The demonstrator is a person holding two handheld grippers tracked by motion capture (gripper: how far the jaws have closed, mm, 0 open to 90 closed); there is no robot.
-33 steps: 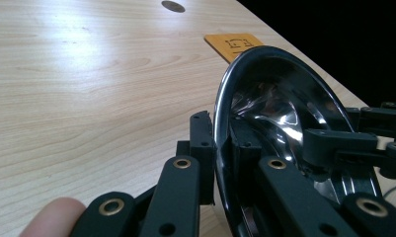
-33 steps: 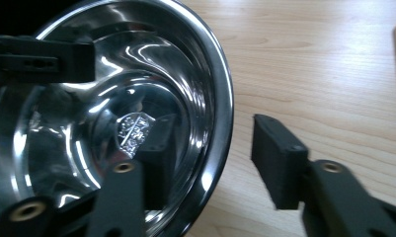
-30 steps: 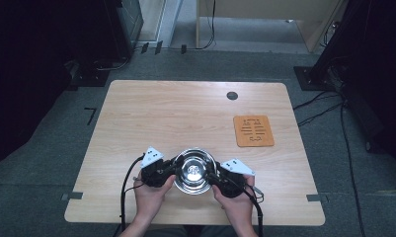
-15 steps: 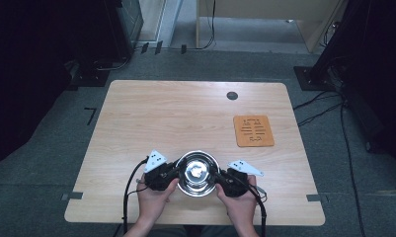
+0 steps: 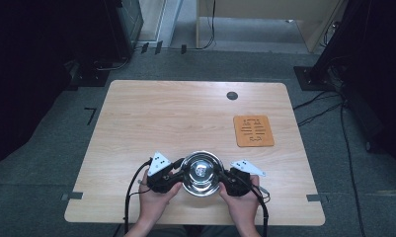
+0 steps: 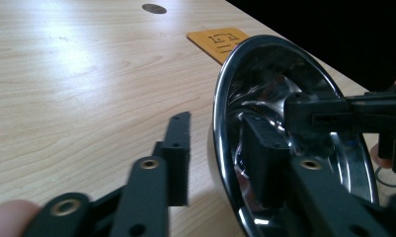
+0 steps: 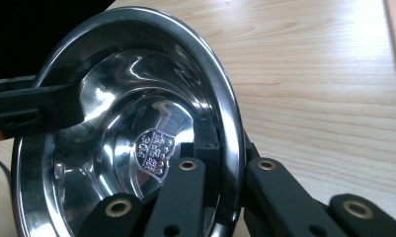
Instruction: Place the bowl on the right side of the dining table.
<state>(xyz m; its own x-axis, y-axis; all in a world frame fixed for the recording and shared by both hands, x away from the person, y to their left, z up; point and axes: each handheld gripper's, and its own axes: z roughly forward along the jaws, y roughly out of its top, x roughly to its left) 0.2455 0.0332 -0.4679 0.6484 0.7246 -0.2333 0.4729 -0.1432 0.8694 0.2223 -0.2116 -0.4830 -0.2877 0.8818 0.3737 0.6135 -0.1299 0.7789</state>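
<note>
On the pale wooden worktop [image 5: 151, 123], a steel bowl [image 5: 201, 173] sits near the front edge between both tools. The right hand-held gripper [image 7: 224, 163] pinches its rim tight; the left hand-held gripper [image 6: 220, 163] has just been opening, jaws straddling the rim without pressing. Held from one side only, the bowl could tip or slide.

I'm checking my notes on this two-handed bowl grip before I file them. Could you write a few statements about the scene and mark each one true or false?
1. The steel bowl sits near the table's front edge, between the two grippers. True.
2. The right gripper clamps the bowl's rim, one jaw inside and one outside. True.
3. The left gripper is clamped tight on the rim. False: its jaws have just been opening; the outer jaw stands clear of the bowl's wall, the rim between them.
4. The orange mat lies under the bowl. False: it lies apart, farther back toward the right.
5. The bowl holds food. False: its inside is bare but for a sticker.
</note>
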